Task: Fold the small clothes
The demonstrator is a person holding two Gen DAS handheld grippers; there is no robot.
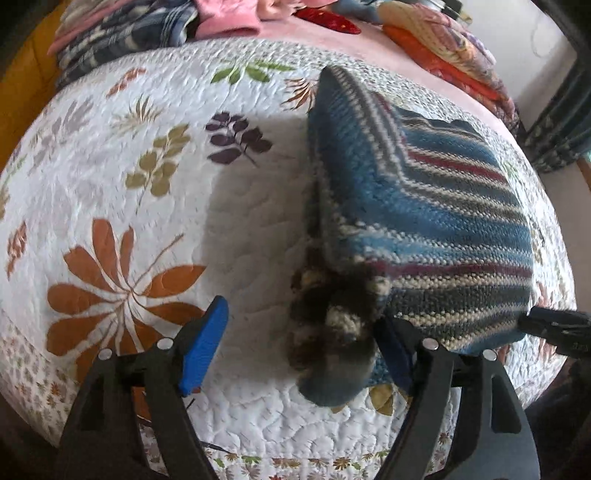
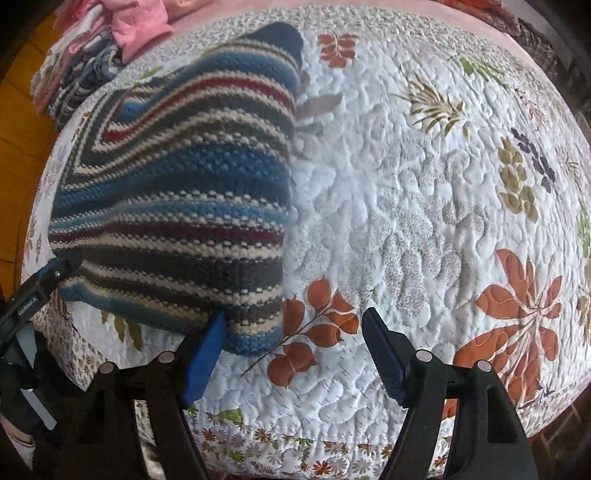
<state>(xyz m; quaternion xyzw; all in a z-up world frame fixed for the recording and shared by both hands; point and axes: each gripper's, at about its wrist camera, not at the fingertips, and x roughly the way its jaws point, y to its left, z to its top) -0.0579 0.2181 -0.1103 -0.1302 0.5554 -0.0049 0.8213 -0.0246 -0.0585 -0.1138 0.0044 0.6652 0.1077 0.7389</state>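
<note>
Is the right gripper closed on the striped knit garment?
No, the right gripper is open, its fingers spread beside the striped knit garment.

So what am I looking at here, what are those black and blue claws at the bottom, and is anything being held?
These are two hand-held grippers, each carrying a wide-angle camera that looks out along its fingers. One picture comes from the left gripper, the other from the right gripper. Both stand open and hold nothing. On the floral quilt lies a striped knitted garment with a pompom at its near edge; the grippers sit at that edge. A pile of other clothes waits at the far side.
</note>
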